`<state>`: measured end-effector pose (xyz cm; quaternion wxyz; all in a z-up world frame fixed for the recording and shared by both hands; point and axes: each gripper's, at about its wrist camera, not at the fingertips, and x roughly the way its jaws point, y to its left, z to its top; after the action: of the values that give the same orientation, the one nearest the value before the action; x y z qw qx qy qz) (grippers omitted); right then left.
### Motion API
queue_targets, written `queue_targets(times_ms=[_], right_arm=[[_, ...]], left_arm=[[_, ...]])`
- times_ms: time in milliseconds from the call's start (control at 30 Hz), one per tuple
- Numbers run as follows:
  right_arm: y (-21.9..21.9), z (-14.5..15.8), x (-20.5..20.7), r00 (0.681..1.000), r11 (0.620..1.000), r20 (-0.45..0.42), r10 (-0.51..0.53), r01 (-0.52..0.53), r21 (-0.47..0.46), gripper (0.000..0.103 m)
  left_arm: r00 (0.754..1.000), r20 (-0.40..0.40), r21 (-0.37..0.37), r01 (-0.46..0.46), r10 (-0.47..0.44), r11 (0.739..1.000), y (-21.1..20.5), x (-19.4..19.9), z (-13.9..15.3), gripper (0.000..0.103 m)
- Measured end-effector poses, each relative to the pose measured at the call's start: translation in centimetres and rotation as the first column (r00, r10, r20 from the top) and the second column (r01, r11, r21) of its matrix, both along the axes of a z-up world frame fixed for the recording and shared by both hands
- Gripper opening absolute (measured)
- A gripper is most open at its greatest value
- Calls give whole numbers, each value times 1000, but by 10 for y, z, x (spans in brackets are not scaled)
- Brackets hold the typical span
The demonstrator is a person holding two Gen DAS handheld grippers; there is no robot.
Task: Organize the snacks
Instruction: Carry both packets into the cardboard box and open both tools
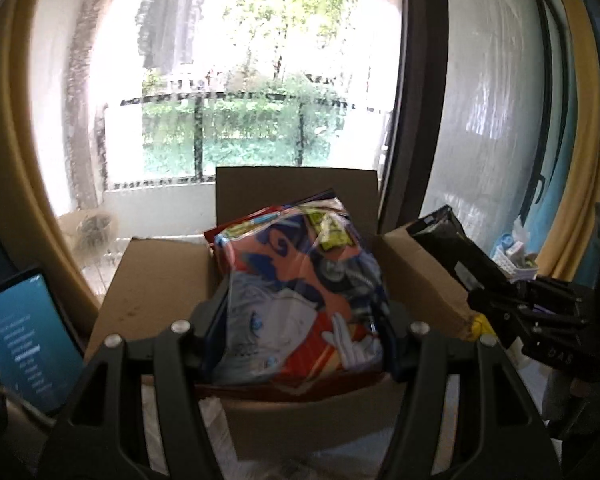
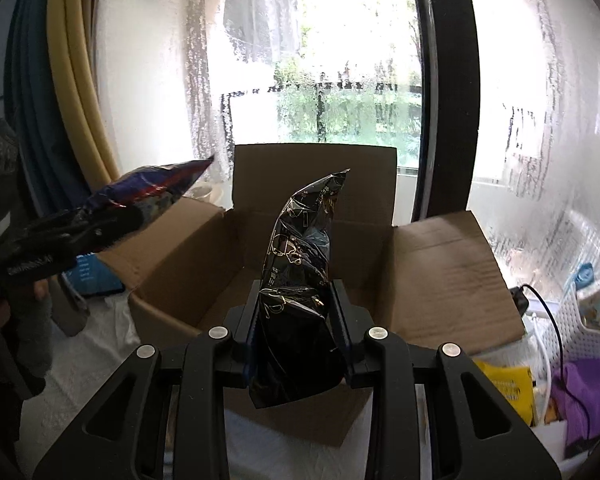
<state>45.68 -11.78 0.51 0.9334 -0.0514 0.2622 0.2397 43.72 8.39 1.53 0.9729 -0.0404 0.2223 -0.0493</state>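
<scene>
The left gripper has its jaws clamped on the sides of a glossy, puffy snack bag printed with red, blue and white cartoon art, holding it upright by its lower half. The right gripper has its jaws set narrow, pinching a crinkled black foil snack bag with gold line drawings, which stands tall and tapers to a bent top corner. Both bags are slick, air-filled film, so a side grip probably keeps them from slipping while they are carried. Each hangs in the air just in front of and above an open brown corrugated cardboard box, its flaps folded outward and its back flap standing up; what shows of its inside is bare, so the bags look bound for it. The box rests on a counter covered in wrinkled white sheeting. Past the box is a large rain-streaked window with greenery and a railing outside. To the right sits a white perforated plastic basket, beside purple cloth and a yellow packet; a lit screen is to the left.
</scene>
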Motion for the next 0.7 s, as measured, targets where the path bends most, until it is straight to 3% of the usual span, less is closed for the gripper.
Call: queue_targets(times_ms=[233, 300, 433, 500, 533, 567, 700], right_arm=[[9, -5, 35, 999, 999, -19, -36, 36, -8, 33], [10, -6, 43, 999, 999, -24, -47, 46, -7, 33], [12, -12, 60, 996, 996, -37, -87, 87, -16, 35], [9, -15, 69, 991, 992, -39, -126, 125, -8, 46], [8, -16, 71, 990, 991, -40, -137, 136, -7, 66], [6, -16, 72, 989, 990, -46, -143, 143, 3, 78], [2, -13, 60, 990, 991, -44, -134, 135, 15, 79]], left_arm=[[988, -151, -51, 5, -13, 999, -1, 64, -26, 67], [983, -183, -66, -5, -7, 998, 2, 79, -33, 80], [978, -207, -88, -26, 7, 996, 3, 88, -36, 92], [979, -201, -71, -31, 16, 997, 1, 87, -33, 93], [980, -196, -63, -36, 23, 997, 0, 84, -32, 93], [981, -191, -53, -39, 28, 998, -1, 80, -31, 93], [985, -170, -25, -38, 33, 999, -5, 59, -24, 94]])
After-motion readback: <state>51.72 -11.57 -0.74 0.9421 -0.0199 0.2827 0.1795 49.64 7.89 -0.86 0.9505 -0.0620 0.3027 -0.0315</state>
